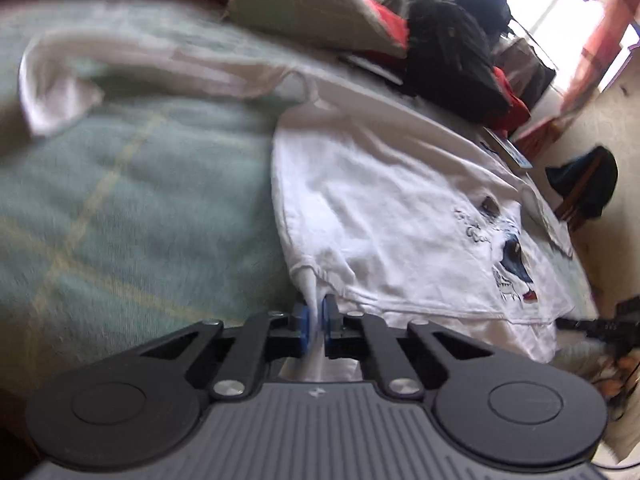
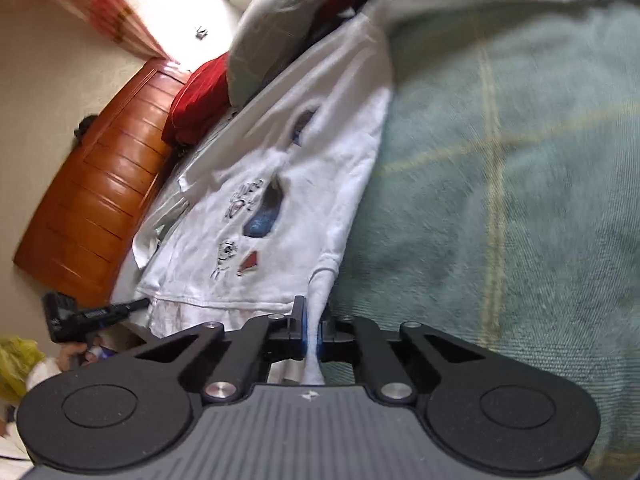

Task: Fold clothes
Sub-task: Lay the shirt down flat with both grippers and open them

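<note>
Both tongs clamped on white T-shirt hem, garment on bed.

Left gripper [image 1: 319, 320] pinched shut on a thin fold of the white T-shirt [image 1: 400, 216], blue pads touching cloth; right gripper [image 2: 316, 328] likewise closed on a bunched strip of the same shirt [image 2: 280, 200]. Printed side up, spread flat over green blanket [image 1: 140, 200]. Beyond: grey pillow [image 1: 312, 4], black backpack [image 1: 448, 52], wooden headboard [image 2: 100, 184]. No containers discernible.

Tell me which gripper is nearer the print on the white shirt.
Right. The right gripper pinches the shirt at its hem, close beside the print. The left gripper pinches the opposite hem corner, most of the shirt's width away.
</note>
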The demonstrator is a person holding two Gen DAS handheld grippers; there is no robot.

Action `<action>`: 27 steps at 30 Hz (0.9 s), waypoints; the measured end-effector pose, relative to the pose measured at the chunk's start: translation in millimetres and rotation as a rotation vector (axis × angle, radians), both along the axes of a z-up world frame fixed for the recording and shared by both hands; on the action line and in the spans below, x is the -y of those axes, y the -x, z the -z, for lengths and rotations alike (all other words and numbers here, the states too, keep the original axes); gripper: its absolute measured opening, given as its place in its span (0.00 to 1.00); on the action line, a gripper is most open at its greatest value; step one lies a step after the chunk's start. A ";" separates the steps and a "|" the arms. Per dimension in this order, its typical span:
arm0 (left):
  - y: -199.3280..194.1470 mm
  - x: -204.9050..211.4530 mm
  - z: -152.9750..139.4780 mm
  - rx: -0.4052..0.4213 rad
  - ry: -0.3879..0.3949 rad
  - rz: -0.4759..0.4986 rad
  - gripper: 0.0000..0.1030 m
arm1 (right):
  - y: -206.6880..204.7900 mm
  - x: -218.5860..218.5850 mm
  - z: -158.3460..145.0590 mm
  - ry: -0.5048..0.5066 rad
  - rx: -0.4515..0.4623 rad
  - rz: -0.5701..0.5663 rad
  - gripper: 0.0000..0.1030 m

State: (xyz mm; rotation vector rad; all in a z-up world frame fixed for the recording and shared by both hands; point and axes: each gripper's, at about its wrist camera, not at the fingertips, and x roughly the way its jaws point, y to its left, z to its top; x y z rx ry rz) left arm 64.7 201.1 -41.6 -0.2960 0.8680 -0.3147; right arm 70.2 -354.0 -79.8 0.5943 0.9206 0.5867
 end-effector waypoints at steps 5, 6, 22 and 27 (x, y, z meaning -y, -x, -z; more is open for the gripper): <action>14.1 4.5 -17.8 0.038 -0.047 0.032 0.04 | 20.6 -3.1 -32.7 0.050 0.073 -0.043 0.05; 16.0 3.9 -17.5 0.034 -0.055 0.031 0.04 | 24.0 -4.0 -36.6 0.064 0.076 -0.048 0.05; 26.0 -0.1 -36.4 0.064 -0.378 -0.060 0.26 | 22.7 -7.1 -58.7 0.421 0.169 0.025 0.29; -16.8 77.4 -47.9 0.226 -0.422 0.176 0.47 | -23.0 -71.2 -63.2 0.518 0.286 -0.149 0.39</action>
